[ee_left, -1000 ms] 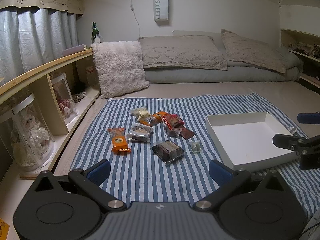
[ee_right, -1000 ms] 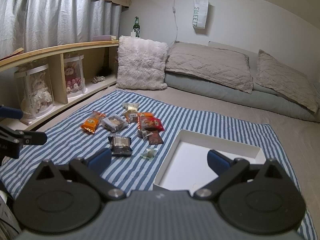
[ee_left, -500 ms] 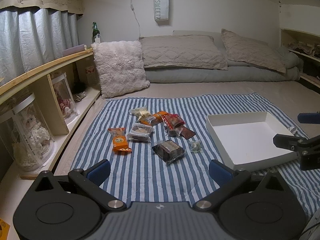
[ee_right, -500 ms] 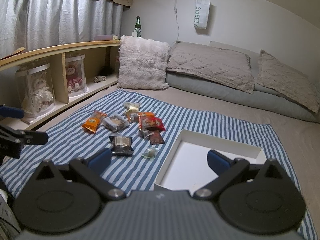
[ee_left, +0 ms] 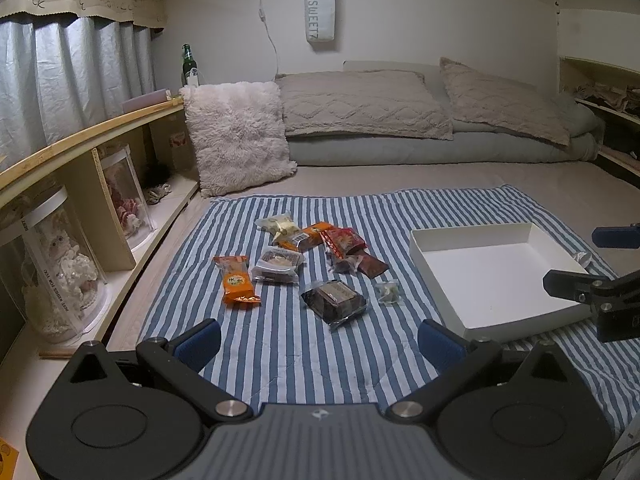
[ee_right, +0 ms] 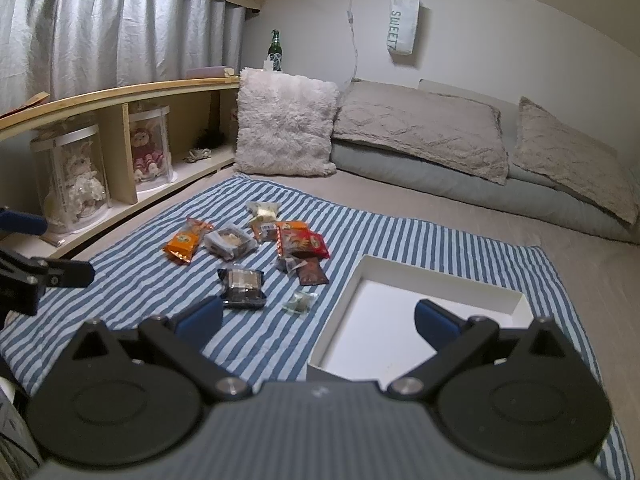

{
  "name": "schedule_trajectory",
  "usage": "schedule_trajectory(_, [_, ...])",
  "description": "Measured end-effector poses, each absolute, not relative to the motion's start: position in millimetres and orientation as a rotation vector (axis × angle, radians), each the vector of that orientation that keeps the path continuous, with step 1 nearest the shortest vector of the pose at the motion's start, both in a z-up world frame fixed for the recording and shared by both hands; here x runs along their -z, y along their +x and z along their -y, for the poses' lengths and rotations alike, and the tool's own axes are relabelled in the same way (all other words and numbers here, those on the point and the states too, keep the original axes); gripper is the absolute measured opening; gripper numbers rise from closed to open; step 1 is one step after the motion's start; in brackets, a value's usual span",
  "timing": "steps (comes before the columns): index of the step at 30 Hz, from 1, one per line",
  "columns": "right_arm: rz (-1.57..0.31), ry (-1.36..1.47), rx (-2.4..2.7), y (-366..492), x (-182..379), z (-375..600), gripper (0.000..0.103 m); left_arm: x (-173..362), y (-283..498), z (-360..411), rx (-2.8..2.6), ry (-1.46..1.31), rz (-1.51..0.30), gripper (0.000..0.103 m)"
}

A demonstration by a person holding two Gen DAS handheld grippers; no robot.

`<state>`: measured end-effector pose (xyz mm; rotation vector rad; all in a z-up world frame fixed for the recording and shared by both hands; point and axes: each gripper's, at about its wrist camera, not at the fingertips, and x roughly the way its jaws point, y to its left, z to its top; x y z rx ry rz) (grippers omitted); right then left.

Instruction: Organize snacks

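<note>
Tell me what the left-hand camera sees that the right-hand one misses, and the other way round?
Only the left wrist view shows the right-side wall shelf and the right gripper from outside. Only the right wrist view shows the left gripper from outside. Both show the striped blanket, the snack packets such as the orange packet, the empty white box, the fluffy pillow and the green bottle.
</note>
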<state>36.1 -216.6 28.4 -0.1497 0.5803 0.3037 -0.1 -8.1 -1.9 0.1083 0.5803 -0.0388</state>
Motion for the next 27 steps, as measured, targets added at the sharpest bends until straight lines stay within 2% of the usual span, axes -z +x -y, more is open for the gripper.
schedule_trajectory(27, [-0.585, -0.153, -0.306, 37.9, -27.2, 216.3, 0.103, 2.2, 0.5, 9.9, 0.038, 0.110, -0.582, 0.103])
